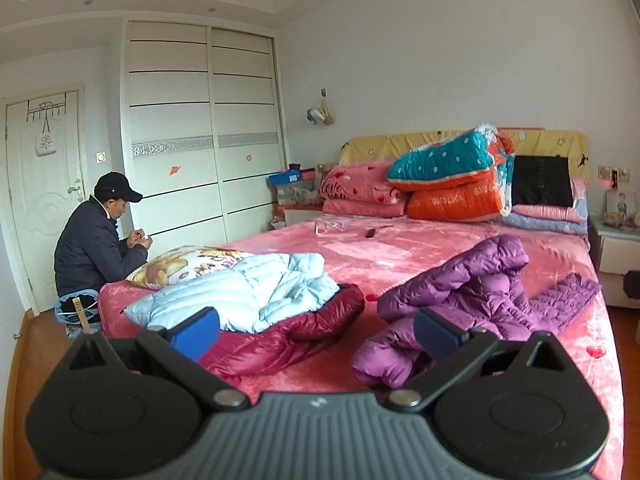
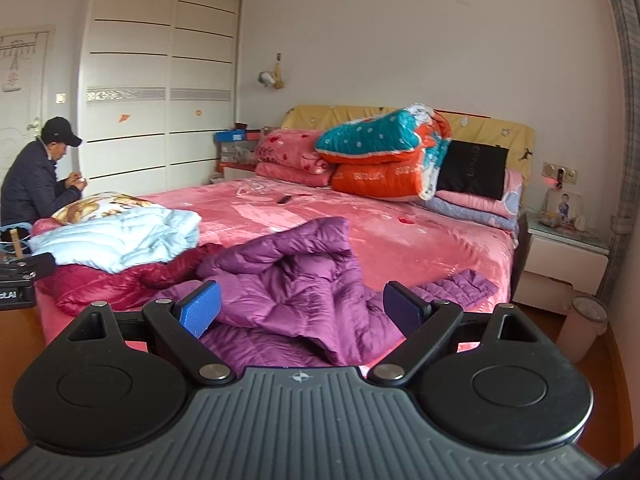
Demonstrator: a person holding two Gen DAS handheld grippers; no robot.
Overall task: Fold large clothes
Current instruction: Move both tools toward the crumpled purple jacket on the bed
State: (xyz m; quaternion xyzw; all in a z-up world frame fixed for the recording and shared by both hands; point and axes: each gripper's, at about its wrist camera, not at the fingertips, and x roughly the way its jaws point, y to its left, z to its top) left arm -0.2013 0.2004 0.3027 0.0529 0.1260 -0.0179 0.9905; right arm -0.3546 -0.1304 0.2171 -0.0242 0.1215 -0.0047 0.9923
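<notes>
Pink plush bedding covers the bed [image 1: 420,248] that fills both views, with folded quilts stacked against the headboard and a person in a dark cap [image 1: 94,240] seated at its far left corner, busy with something small in their hands. Nothing is folded yet, so we judge ourselves at the very start: approaching and choosing a garment. Our left gripper [image 1: 316,330] hangs short of the bed's near edge with its jaws spread wide and nothing between them; our right gripper [image 2: 300,308] is likewise wide open and empty. The purple down jacket [image 2: 296,280] lies crumpled near the foot of the bed, straight ahead of the right gripper, with one quilted part trailing off to the right. Beside it to the left, a light blue down jacket [image 1: 240,288] rests on top of a dark red down jacket [image 1: 288,340]. Next, we think, comes lowering both grippers to the purple jacket, finding its shoulders or hem in the bunched fabric, and spreading it flat before any fold.
</notes>
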